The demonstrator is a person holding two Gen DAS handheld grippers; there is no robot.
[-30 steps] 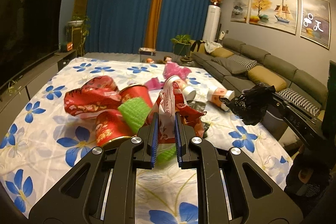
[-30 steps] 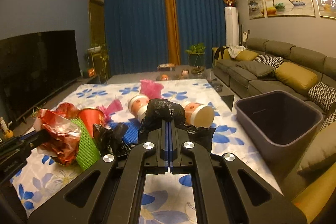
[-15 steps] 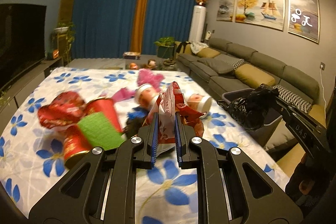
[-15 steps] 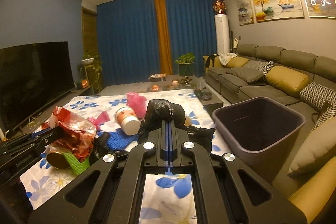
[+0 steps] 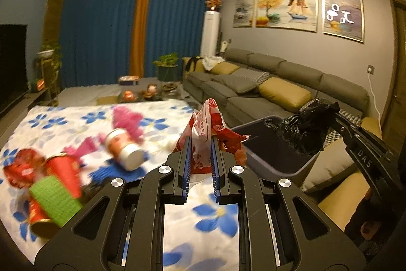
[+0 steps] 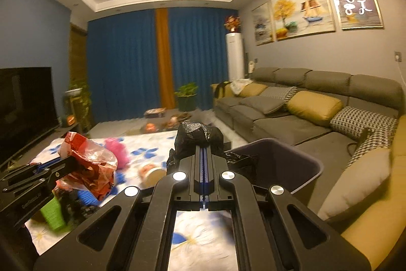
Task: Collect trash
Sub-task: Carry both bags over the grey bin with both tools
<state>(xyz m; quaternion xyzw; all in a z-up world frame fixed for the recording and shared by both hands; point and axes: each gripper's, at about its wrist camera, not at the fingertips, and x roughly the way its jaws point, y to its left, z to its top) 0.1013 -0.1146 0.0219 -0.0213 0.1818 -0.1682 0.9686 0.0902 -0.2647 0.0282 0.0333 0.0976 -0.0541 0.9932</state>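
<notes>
Both loads are up off the table now. My right gripper [image 6: 203,153] is clamped on the black bag [image 5: 308,128], hanging over the bin's [image 5: 299,169] near rim; left gripper [image 5: 200,144] pinches the red wrapper [image 5: 206,128]. I'd centre the bag over the opening before letting go, then the wrapper.

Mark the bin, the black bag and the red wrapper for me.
bin [image 6: 308,170]: right wrist view, on its right inner wall.
black bag [image 6: 199,136]: right wrist view, top of the bundle.
red wrapper [image 5: 203,130]: left wrist view, white printed middle.
</notes>
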